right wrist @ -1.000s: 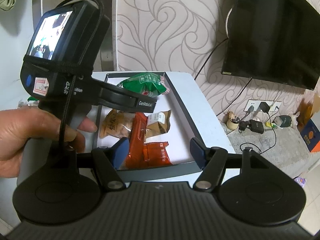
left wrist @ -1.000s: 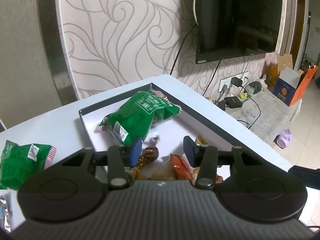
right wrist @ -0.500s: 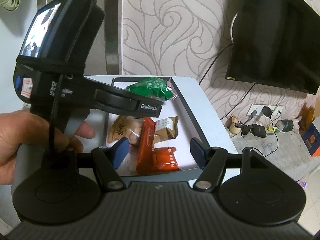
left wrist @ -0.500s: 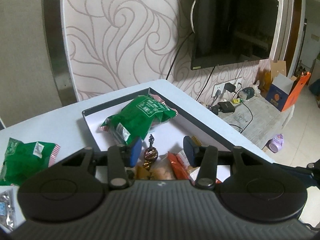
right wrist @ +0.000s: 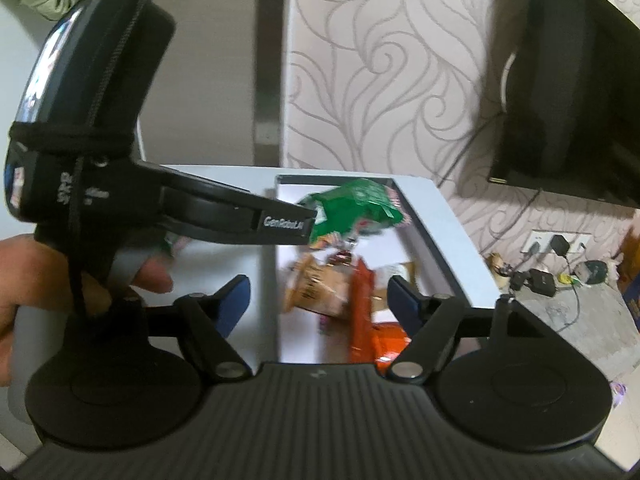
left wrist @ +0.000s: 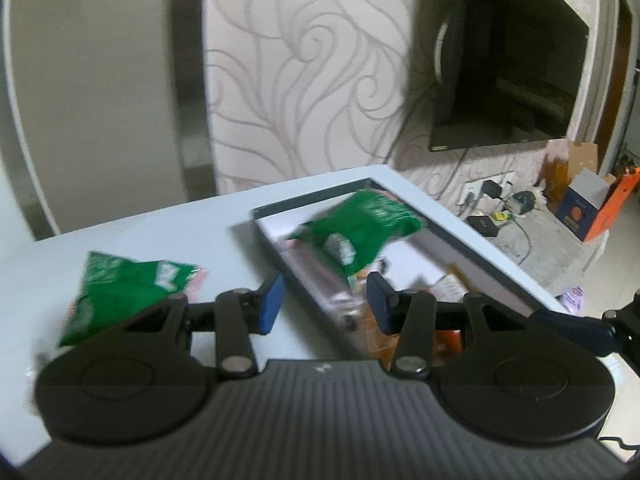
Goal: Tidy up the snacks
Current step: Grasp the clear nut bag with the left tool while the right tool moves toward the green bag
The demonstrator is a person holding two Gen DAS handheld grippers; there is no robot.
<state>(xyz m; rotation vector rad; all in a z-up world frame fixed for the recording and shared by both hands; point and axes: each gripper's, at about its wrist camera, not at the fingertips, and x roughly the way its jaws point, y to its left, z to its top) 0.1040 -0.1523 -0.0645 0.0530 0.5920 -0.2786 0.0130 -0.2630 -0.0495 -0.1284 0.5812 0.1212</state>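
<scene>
Mid-task, most snacks already boxed. The shallow dark-rimmed tray with a white floor (left wrist: 472, 248) on the white table (left wrist: 168, 232) holds one crinkly green foil snack bag (left wrist: 360, 224) at its far end, plus a tan paper-look packet (right wrist: 316, 292) and an orange-red wrapper (right wrist: 364, 320) nearer the cameras; smaller bits are in there too, too blurred to name. One more green snack bag with a red-striped edge (left wrist: 120, 288) sits out on the table, left of the tray and apart from it, so that's the obvious leftover. Left gripper (left wrist: 322, 304): blue pads partly apart, nothing between them, hanging over the tray's left rim. Right gripper (right wrist: 318, 302): jaws opening, wide, empty, above the tray's near end. Likely next job is that loose bag. Can't tell whether anything else waits off-frame.
</scene>
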